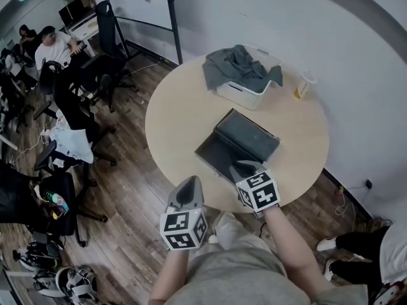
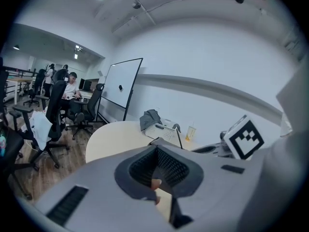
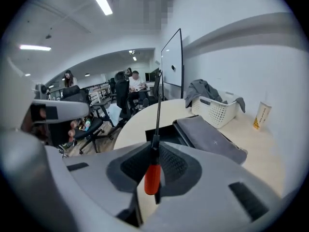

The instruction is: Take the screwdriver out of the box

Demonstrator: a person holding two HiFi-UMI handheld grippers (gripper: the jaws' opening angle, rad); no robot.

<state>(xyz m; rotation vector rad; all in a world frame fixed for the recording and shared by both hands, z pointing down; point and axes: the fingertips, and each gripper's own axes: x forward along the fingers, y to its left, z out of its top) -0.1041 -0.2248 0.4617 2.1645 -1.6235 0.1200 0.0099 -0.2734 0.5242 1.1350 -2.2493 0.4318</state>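
Observation:
My right gripper (image 3: 155,161) is shut on a screwdriver with an orange-red handle (image 3: 151,177); its long black shaft (image 3: 157,105) points up and away between the pads. In the head view the right gripper (image 1: 247,169) hangs over the near edge of the open dark grey box (image 1: 219,150) on the round table (image 1: 172,107). The box's lid (image 3: 210,138) lies folded back to the right of its tray (image 3: 164,135). My left gripper (image 1: 189,188) is off the table's near left edge, above the wooden floor. Its jaws (image 2: 157,170) are together with nothing held.
A white basket (image 1: 245,94) draped with grey cloth (image 1: 235,62) stands at the table's far side, with a paper cup (image 1: 304,85) to its right. Office chairs (image 1: 70,107) and seated people (image 1: 54,46) fill the left. A whiteboard (image 2: 120,88) stands behind the table.

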